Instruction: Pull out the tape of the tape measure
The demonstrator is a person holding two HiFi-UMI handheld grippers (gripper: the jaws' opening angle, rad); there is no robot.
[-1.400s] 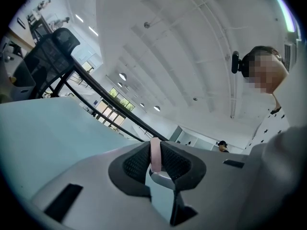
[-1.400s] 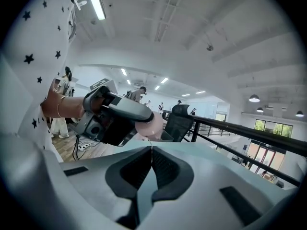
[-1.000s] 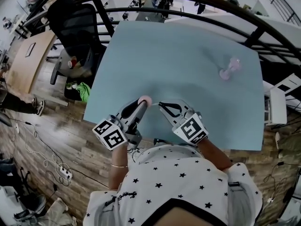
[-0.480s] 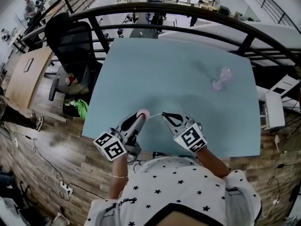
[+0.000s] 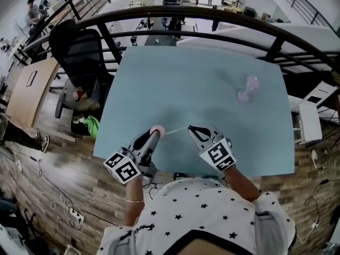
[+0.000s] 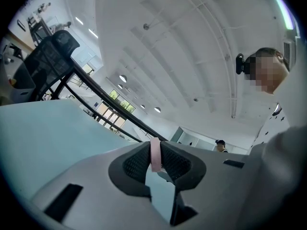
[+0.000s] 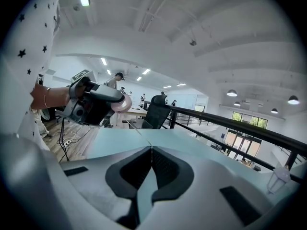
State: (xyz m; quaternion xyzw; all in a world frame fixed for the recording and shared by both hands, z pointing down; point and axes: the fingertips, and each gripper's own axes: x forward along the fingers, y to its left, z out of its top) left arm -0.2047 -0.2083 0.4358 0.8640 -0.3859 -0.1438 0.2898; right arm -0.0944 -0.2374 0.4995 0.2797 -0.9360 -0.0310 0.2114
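Stretching between the two grippers, the thin tape [image 5: 175,129] is a short way out of the pink tape measure [image 5: 157,129], just above the near edge of the surface [image 5: 212,78]. The left gripper [image 5: 153,136] has its jaws clenched on the tape measure, and the right gripper [image 5: 194,132] has its jaws pinched shut on the tape's end. The pull looks under way. Next, I'd say, the right gripper must draw away while the left braces.

We see a pink tape measure [image 5: 156,130] with a pale tape [image 5: 175,129], a light blue table [image 5: 212,89], a black chair [image 5: 79,44], our white black-starred shirt [image 5: 196,206].
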